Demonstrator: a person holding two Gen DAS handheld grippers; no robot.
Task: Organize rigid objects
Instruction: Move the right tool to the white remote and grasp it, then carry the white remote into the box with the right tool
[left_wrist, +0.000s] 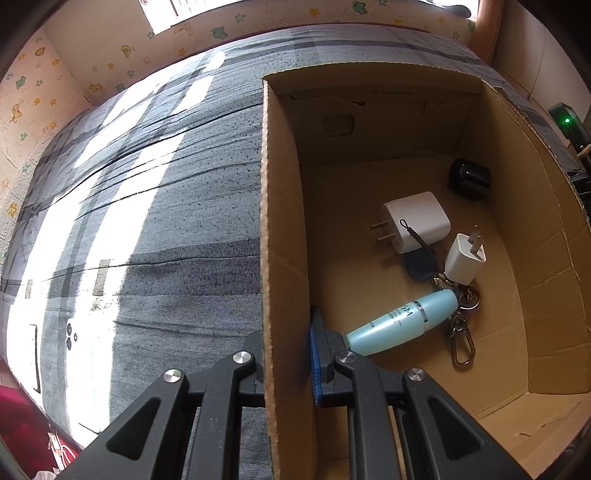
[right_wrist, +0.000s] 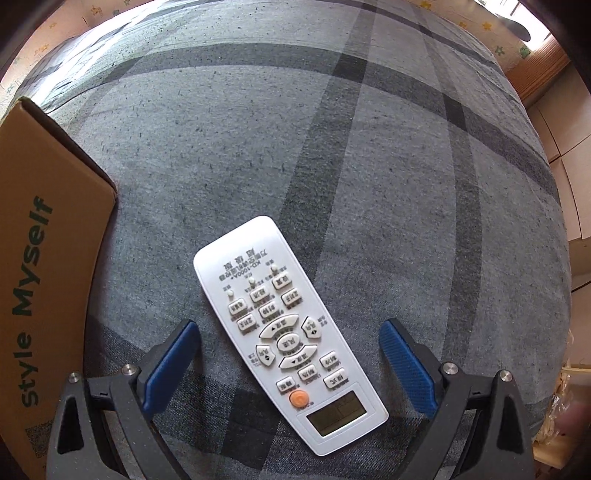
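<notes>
My left gripper (left_wrist: 288, 354) is shut on the left wall of an open cardboard box (left_wrist: 280, 221), one finger outside, one inside. Inside the box lie a light blue tube (left_wrist: 402, 323), a large white charger (left_wrist: 415, 221), a small white plug (left_wrist: 465, 258), a key ring with clips (left_wrist: 460, 317), a dark blue tag (left_wrist: 419, 266) and a black round object (left_wrist: 470, 177). My right gripper (right_wrist: 290, 363) is open, its blue pads on either side of a white remote control (right_wrist: 286, 330) that lies on the grey plaid cloth (right_wrist: 332, 147), not touching it.
The box's outer side (right_wrist: 40, 280), printed "Style Myself", stands left of the remote. The cloth-covered surface (left_wrist: 147, 221) stretches left of the box, with sunlit patches. A dark device with a green light (left_wrist: 567, 122) stands beyond the box's right side.
</notes>
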